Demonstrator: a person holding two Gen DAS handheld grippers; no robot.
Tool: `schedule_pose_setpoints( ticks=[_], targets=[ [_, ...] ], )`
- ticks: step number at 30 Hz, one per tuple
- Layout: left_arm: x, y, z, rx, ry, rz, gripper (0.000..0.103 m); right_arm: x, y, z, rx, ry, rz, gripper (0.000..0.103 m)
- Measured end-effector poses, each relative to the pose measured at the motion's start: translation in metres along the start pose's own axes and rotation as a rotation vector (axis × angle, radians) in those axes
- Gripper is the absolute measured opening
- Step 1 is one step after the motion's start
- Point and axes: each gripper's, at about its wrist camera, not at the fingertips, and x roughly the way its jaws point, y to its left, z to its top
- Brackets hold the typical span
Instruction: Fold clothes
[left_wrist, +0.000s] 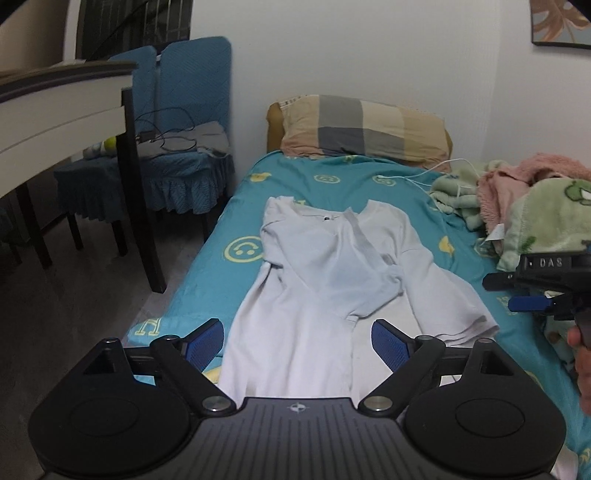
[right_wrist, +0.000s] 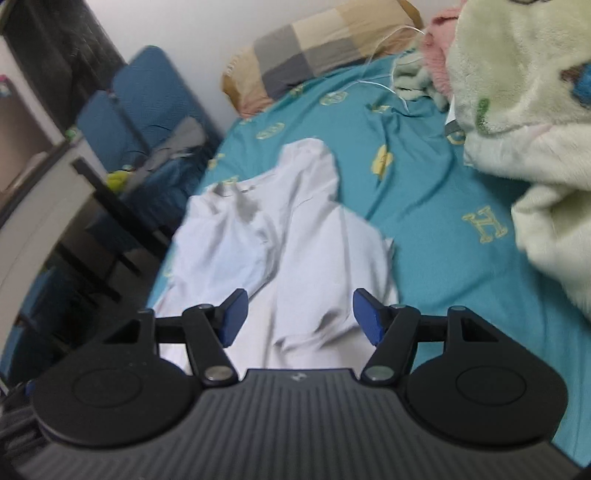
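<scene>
A white long-sleeved shirt (left_wrist: 325, 273) lies spread on the teal bedsheet (left_wrist: 295, 181), collar toward the pillow, with its left sleeve folded across the chest and the right sleeve lying out to the right. My left gripper (left_wrist: 297, 343) hovers over the shirt's lower part, jaws wide open, nothing between the blue pads. In the right wrist view the same shirt (right_wrist: 280, 251) lies below my right gripper (right_wrist: 299, 317), which is also open and empty. The right gripper (left_wrist: 517, 295) shows at the right edge of the left wrist view, held by a hand (left_wrist: 581, 362).
A checked pillow (left_wrist: 362, 127) sits at the head of the bed. A heap of green and pink blankets (left_wrist: 532, 210) fills the bed's right side, with a white cable (left_wrist: 424, 177) beside it. Blue-covered chairs (left_wrist: 177, 147) and a white table (left_wrist: 62, 110) stand left of the bed.
</scene>
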Motion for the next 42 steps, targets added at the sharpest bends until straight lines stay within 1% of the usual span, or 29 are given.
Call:
schedule_pose_setpoints(
  ticks=[1,2,4,7,10,11,13,16,19,22,23,26,27,28,29,31,32,34,38,40,42],
  targets=[
    [0.003,0.003,0.000,-0.015,0.012,-0.004,0.089,0.009,-0.008,0.007,0.044,0.014,-0.012,0.065],
    [0.006,0.006,0.000,-0.032,0.021,-0.010,0.089,0.018,-0.020,0.011,0.123,0.039,-0.026,0.065],
    [0.011,0.011,0.000,-0.064,0.034,-0.020,0.089,0.029,-0.042,0.011,0.257,0.083,-0.042,0.066],
    [0.017,0.015,0.003,-0.086,0.040,-0.027,0.089,0.028,-0.052,-0.002,0.338,0.100,0.014,0.066],
    [0.019,0.018,0.004,-0.106,0.043,-0.021,0.089,0.019,-0.045,-0.012,0.375,0.079,0.095,0.066],
    [0.019,0.019,0.004,-0.115,0.046,-0.020,0.089,0.015,-0.034,-0.011,0.312,0.051,0.081,0.066],
    [0.021,0.022,0.004,-0.134,0.055,-0.023,0.089,0.010,-0.008,-0.007,0.117,0.000,0.031,0.066],
    [0.022,0.024,0.002,-0.143,0.064,-0.018,0.089,0.017,0.013,-0.003,-0.066,-0.076,-0.031,0.066],
    [0.023,0.023,0.001,-0.138,0.069,-0.017,0.089,0.043,0.001,0.000,-0.032,-0.008,-0.014,0.065],
    [0.024,0.021,0.001,-0.135,0.068,-0.014,0.089,0.063,-0.013,-0.009,0.010,0.073,-0.014,0.064],
    [0.025,0.021,0.001,-0.133,0.068,-0.013,0.089,0.067,-0.014,-0.011,0.005,0.087,-0.021,0.064],
    [0.027,0.020,0.000,-0.131,0.074,-0.003,0.089,0.070,-0.012,-0.017,-0.013,0.083,-0.032,0.058],
    [0.027,0.020,0.000,-0.134,0.074,0.000,0.089,0.070,-0.010,-0.018,-0.029,0.084,-0.030,0.045],
    [0.027,0.021,0.001,-0.137,0.073,0.003,0.089,0.069,-0.008,-0.018,-0.045,0.085,-0.028,0.022],
    [0.026,0.021,0.002,-0.141,0.070,0.005,0.089,0.064,-0.006,-0.016,-0.052,0.074,-0.031,0.016],
    [0.023,0.024,0.003,-0.151,0.060,0.004,0.089,0.054,-0.002,-0.013,-0.064,0.052,-0.037,0.009],
    [0.022,0.024,0.004,-0.154,0.054,0.001,0.089,0.049,0.000,-0.011,-0.071,0.041,-0.040,0.009],
    [0.020,0.026,0.005,-0.158,0.044,-0.005,0.089,0.030,0.005,0.002,-0.066,-0.010,-0.038,0.009],
    [0.020,0.026,0.009,-0.172,0.043,-0.027,0.089,0.005,0.013,0.032,-0.065,-0.062,-0.036,0.009],
    [0.017,0.027,0.010,-0.174,0.037,-0.031,0.089,-0.001,0.019,0.046,-0.062,-0.057,-0.004,0.009],
    [0.014,0.028,0.013,-0.167,0.022,-0.017,0.089,-0.005,0.032,0.059,-0.078,-0.056,0.017,0.009]
  ],
)
